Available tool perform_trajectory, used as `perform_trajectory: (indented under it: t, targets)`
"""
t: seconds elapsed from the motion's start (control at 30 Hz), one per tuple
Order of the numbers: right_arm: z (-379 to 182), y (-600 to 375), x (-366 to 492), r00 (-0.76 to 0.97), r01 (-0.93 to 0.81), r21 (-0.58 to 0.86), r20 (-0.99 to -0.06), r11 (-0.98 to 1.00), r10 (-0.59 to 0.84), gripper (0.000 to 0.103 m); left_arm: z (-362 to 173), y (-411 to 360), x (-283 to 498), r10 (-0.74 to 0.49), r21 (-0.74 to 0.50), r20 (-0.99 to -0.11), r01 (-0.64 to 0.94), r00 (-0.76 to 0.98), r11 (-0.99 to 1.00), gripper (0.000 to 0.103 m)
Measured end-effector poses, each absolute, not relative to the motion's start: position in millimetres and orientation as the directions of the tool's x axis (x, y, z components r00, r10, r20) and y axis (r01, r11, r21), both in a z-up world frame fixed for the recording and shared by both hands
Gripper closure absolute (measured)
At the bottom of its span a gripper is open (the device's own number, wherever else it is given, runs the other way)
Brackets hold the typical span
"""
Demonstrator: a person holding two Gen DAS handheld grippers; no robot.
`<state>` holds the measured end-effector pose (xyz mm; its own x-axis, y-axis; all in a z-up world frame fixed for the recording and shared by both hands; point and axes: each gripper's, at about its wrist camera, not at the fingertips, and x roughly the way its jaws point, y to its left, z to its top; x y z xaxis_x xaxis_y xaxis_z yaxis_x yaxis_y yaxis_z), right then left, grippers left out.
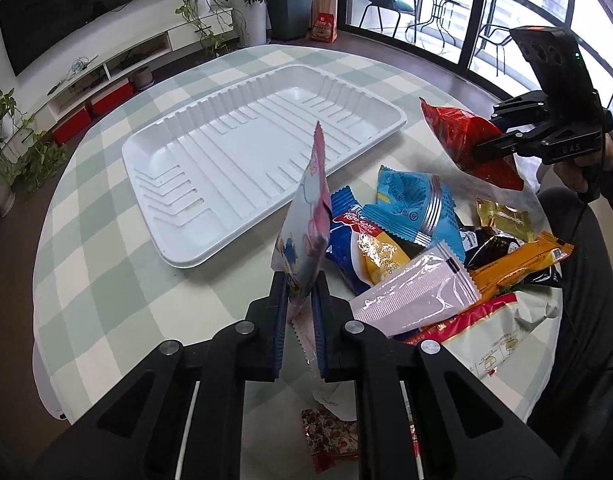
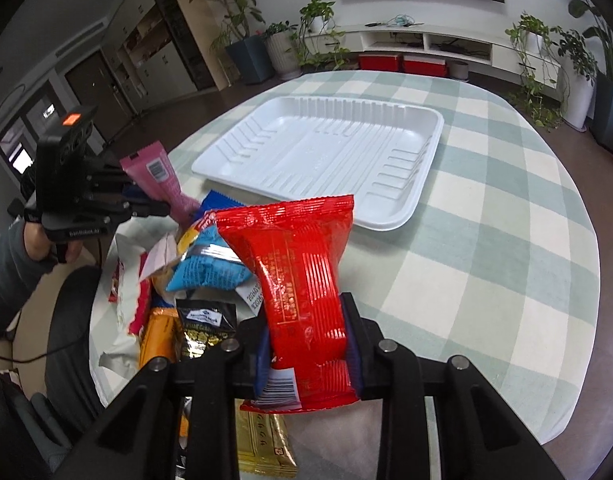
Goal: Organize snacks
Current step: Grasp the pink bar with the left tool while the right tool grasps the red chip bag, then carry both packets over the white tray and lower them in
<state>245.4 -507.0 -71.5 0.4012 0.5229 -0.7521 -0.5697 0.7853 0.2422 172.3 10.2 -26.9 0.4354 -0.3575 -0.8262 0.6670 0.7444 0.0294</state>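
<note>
Left gripper (image 1: 299,300): jaws clamp a pink packet (image 1: 306,216). Right gripper (image 2: 308,344): jaws grip a red packet (image 2: 302,264) (both raised above the desk (image 1: 106,264)). White tray (image 1: 210,256) beyond.

Two black handheld grippers: left gripper (image 1: 299,296) with blue ribbed pads (image 1: 279,312) and silver pivot screws (image 1: 244,327); right gripper (image 2: 309,334) likewise. Each carries a black camera block (image 1: 554,60). Grey sleeve (image 2: 4,264), black cable (image 2: 62,346).

"D.A.S" on right tool (image 1: 491,145) (faint), "CAKE" on blue packet (image 1: 346,236)
</note>
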Motion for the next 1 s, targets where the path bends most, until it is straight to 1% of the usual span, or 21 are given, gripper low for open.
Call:
perform_trajectory:
  t: [0.2, 0.8, 1.0]
  targets:
    - [-67, -511, 239, 0.428, -0.553, 0.264, -0.723, 0.790, 0.542, 0.070, -31, 15, 171, -0.359, 0.011, -0.823, 0.645, 0.440, 0.764, 0.098]
    - [-67, -525, 238, 0.473, -0.489, 0.319, -0.685, 0.812, 0.554, 0.070, -22, 26, 165, -0.379, -0.007, -0.785, 0.604, 0.491, 0.797, 0.100]
    - [-69, -527, 239, 0.477, -0.481, 0.324, -0.683, 0.815, 0.553, 0.070, -24, 26, 164, -0.371, 0.002, -0.788, 0.604, 0.491, 0.797, 0.100]
